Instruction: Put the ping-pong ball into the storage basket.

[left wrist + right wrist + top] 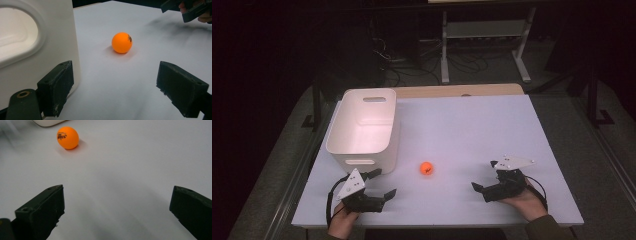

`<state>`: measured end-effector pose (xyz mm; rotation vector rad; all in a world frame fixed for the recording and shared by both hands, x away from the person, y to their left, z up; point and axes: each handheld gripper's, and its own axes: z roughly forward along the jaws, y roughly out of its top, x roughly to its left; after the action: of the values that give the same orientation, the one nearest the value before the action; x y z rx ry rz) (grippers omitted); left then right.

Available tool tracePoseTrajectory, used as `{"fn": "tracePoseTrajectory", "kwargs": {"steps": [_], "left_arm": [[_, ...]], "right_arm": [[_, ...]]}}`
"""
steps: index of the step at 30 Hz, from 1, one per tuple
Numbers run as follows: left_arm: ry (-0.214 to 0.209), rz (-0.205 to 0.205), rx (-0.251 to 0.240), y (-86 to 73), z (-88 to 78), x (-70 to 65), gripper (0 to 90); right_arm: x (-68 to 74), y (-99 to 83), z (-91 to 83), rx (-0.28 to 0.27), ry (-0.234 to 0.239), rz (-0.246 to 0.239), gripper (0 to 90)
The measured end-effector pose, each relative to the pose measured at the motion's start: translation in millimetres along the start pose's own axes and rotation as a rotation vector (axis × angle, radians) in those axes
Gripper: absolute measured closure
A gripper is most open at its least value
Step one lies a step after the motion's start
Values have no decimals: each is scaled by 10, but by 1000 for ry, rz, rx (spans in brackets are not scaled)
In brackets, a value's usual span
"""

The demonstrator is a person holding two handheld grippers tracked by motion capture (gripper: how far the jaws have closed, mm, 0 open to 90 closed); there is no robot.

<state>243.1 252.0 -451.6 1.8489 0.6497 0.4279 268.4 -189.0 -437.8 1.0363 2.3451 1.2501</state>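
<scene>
Both pairs of jaws stand wide apart with nothing between them: the left gripper (382, 184) sits just beside the near end of the white bin (362, 127), the right gripper (484, 176) near the table's front right. Between them, on the white table (472, 130), lies the orange ball (426, 168), round and so without a long axis. Dark print on the ball faces the right gripper's camera, too small to read.

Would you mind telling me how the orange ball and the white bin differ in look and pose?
The orange ball is small, round and vivid; the white bin is large, boxy and pale. The ball bears dark print, the bin cut-out handles. The ball is closed, while the bin stands open-topped with nothing in it. Both rest apart on the white table.
</scene>
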Motion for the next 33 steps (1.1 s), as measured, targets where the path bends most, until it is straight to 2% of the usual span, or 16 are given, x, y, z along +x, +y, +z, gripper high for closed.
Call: {"fn": "tracePoseTrajectory", "kwargs": {"steps": [15,33], "left_arm": [[-3,-1,13,4,9,4,141],[-9,-8,14,6,13,13,141]], "right_arm": [[36,82,54,-2,30,-17,0],[48,156,119,-12,54,-8,0]]}}
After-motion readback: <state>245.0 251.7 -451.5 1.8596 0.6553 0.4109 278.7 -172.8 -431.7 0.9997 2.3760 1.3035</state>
